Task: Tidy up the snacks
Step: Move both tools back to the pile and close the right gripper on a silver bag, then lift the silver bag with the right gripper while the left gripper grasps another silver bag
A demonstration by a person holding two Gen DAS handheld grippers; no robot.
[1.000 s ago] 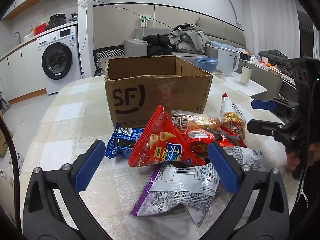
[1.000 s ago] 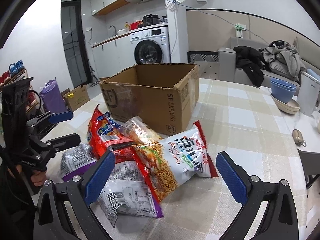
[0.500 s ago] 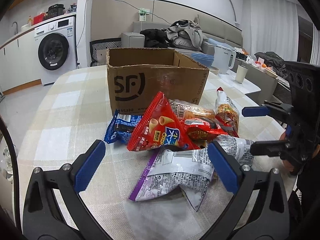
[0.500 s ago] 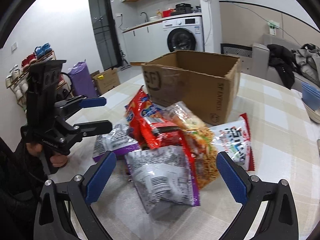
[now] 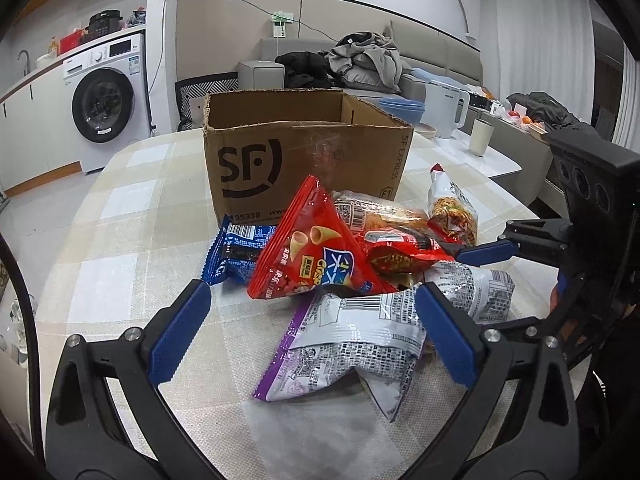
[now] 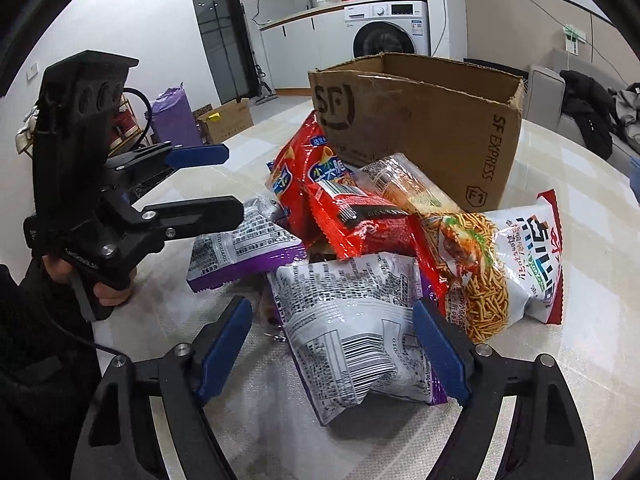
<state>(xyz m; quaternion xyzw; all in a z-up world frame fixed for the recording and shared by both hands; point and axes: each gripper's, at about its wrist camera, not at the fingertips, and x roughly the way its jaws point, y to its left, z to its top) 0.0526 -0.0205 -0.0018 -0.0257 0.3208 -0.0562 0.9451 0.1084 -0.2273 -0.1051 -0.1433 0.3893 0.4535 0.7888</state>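
Upper centre on the checked tabletop point(image 5: 120, 216) stands an open cardboard box point(image 5: 304, 160) printed "SF" and "SF EXPRESS". Before it lie heaped snack packets: a red "CRISP" cone-snack bag point(image 5: 316, 256), a silver-purple barcoded bag point(image 6: 352, 320). The right hand-held gripper point(image 6: 334, 344) is closing around that bag, pads not yet pressing; the left hand-held gripper point(image 5: 312, 332) gapes wide, holding nothing.

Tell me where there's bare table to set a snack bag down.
Bare tablecloth lies left of the cardboard box and blue packet; another patch sits right of the white noodle bag, by the box's side. The snack pile in front of the box is crowded, both hand-held grippers working there.
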